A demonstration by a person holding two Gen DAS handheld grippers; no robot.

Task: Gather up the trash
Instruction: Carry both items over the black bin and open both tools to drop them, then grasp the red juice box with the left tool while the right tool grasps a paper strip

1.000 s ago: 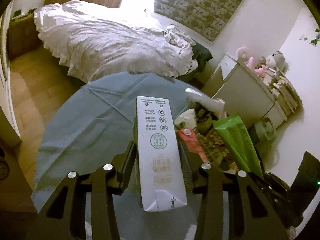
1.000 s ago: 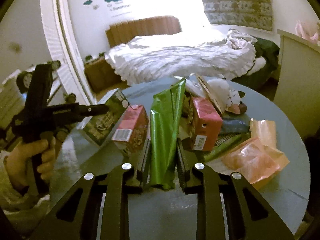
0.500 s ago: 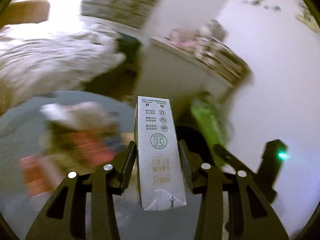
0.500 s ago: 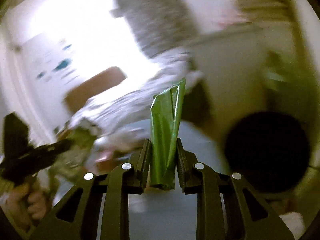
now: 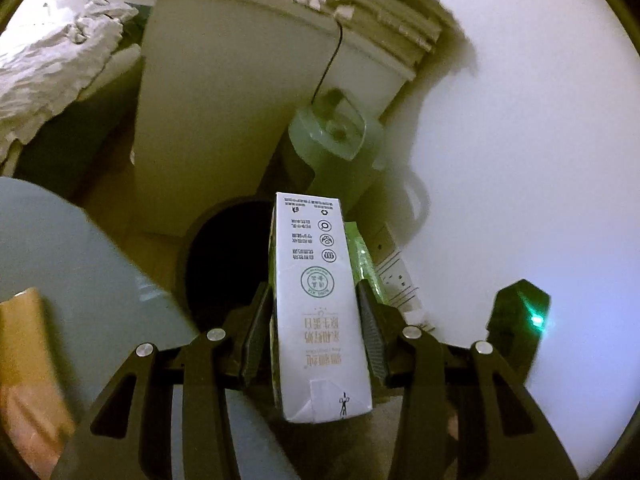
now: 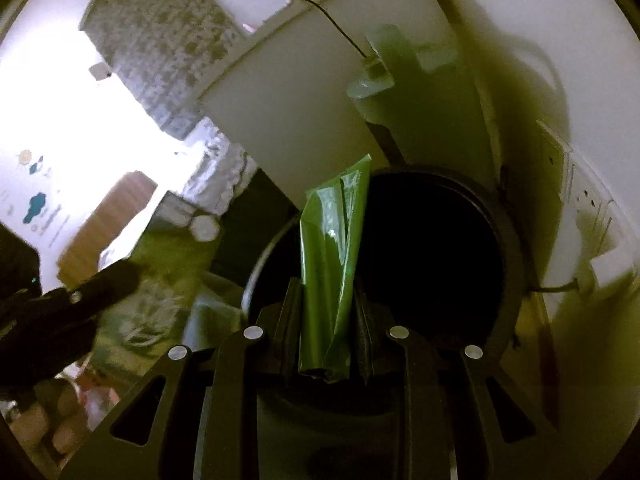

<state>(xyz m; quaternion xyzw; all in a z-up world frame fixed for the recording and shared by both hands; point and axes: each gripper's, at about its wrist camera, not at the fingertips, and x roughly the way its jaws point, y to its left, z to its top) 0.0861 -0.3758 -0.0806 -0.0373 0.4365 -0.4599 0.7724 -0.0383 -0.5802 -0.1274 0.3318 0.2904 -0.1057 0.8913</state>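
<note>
My left gripper (image 5: 312, 320) is shut on a white milk carton (image 5: 316, 304), held upright past the table's edge, near a round black trash bin (image 5: 224, 256) on the floor. My right gripper (image 6: 328, 320) is shut on a green plastic wrapper (image 6: 332, 256) and holds it right over the dark opening of the same bin (image 6: 432, 248). The green wrapper also shows just behind the carton in the left wrist view (image 5: 366, 260). The left gripper shows as a dark shape at the left of the right wrist view (image 6: 80, 300).
A white cabinet (image 5: 224, 100) stands behind the bin, with a pale green kettle-like vessel (image 5: 336, 136) beside it against the white wall. The grey table edge (image 5: 80, 264) lies at left with an orange wrapper (image 5: 28, 344) on it. A wall socket (image 6: 592, 200) sits at right.
Both grippers swung away from the table's trash pile toward the bin, each keeping its item. The bin now fills the right wrist view.
</note>
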